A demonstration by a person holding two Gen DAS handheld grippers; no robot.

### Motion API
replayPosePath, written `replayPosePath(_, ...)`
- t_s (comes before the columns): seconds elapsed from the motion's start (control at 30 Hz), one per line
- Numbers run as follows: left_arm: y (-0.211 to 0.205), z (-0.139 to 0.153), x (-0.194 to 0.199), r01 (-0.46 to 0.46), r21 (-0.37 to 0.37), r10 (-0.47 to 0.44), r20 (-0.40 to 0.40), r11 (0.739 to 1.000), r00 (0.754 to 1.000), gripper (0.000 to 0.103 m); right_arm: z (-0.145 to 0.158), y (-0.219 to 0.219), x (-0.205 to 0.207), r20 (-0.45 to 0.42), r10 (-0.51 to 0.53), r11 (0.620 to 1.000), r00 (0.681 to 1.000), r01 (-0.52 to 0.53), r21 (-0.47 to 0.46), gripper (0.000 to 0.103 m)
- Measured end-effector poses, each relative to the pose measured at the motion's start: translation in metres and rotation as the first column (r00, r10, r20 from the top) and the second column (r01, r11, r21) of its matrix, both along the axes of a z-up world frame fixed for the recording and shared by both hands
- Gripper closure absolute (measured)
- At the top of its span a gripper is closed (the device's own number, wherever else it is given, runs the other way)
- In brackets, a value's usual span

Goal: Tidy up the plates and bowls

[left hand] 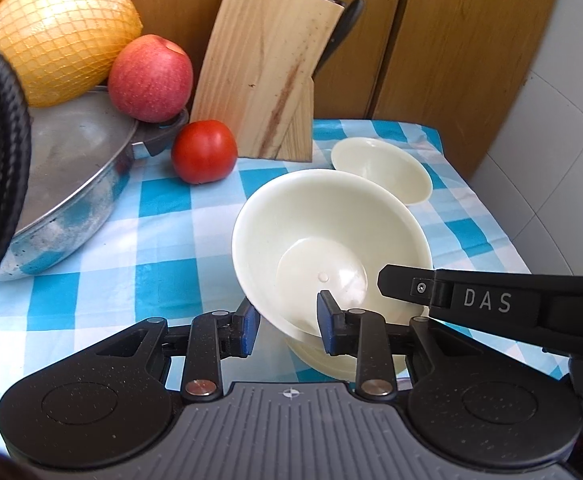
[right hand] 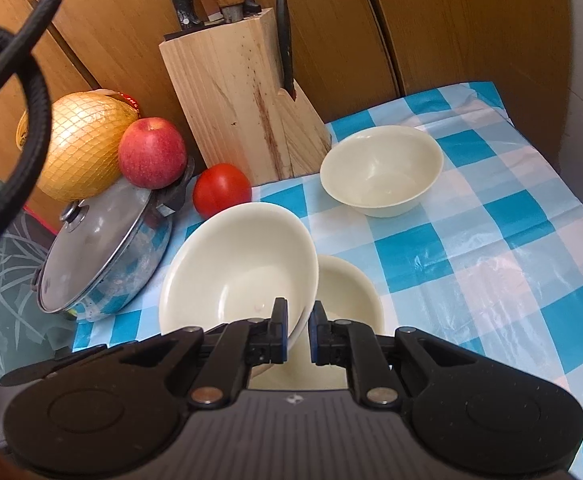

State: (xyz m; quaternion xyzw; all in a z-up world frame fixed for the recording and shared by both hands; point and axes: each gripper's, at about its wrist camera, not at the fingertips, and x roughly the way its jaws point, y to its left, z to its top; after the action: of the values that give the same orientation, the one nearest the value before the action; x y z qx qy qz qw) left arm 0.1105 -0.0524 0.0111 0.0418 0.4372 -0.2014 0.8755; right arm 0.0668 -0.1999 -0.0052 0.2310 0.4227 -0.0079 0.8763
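Note:
A cream bowl (left hand: 323,232) (right hand: 235,272) is held tilted above the blue-checked cloth, over a second cream bowl (left hand: 331,364) (right hand: 347,292) that rests below it. My right gripper (right hand: 298,332) is shut on the tilted bowl's near rim. In the left wrist view one of its fingers (left hand: 403,286) reaches in from the right. My left gripper (left hand: 287,326) straddles the same bowl's rim, one pad inside and one outside, with a gap left between pad and wall. A third cream bowl (left hand: 383,176) (right hand: 381,170) stands upright farther back on the right.
A wooden knife block (left hand: 267,80) (right hand: 235,112) stands at the back. A tomato (left hand: 203,151), an apple (left hand: 151,78), a netted pomelo (left hand: 61,36) and a lidded steel pan (right hand: 103,256) crowd the left. The cloth's edge (right hand: 571,184) drops off on the right.

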Motion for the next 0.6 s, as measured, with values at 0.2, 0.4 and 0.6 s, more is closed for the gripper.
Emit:
replayPosePath(0.2, -0.0066, -0.0062, 0.0000, 0.017, 0.009, -0.017, -0.019, 1.000, 1.000, 0.064, -0.0054, -0.0056, -0.0044, -0.024, -0.006, 1.000, 1.000, 0.006, -0.003, 0.090)
replayPosePath(0.4, -0.0071, -0.0065, 0.0012, 0.013, 0.007, -0.013, -0.019, 1.000, 1.000, 0.064, -0.0058, -0.0088, -0.0037, -0.025, -0.006, 1.000, 1.000, 0.006, 0.001, 0.090)
replayPosePath(0.6, -0.0088, -0.0063, 0.0003, 0.021, 0.015, -0.020, -0.017, 1.000, 1.000, 0.063, -0.0042, -0.0072, -0.0035, -0.033, -0.003, 1.000, 0.999, 0.003, -0.011, 0.090)
